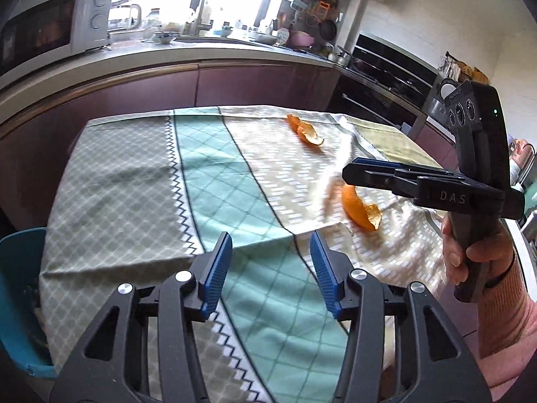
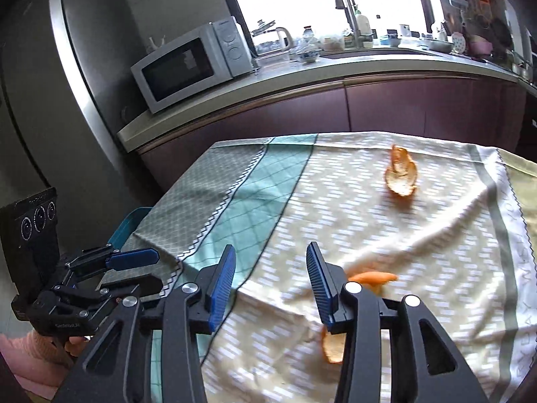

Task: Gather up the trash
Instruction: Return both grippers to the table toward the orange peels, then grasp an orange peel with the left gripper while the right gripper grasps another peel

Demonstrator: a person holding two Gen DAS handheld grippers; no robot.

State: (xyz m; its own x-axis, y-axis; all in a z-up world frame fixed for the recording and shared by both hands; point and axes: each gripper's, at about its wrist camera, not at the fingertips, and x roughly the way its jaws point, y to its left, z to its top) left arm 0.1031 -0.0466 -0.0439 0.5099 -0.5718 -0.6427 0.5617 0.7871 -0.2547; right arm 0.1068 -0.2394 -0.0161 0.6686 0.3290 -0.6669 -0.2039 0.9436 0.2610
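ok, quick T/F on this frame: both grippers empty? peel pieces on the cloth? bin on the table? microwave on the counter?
1. Both the left gripper and the right gripper hold nothing. True: jaws apart, only cloth between them.
2. Orange peel lies on the tablecloth. True: the far peel and the near peel.
3. The teal bin stands on the table. False: it sits beside the table's left edge, lower down.
4. The microwave sits on the table. False: it is on the counter behind it.
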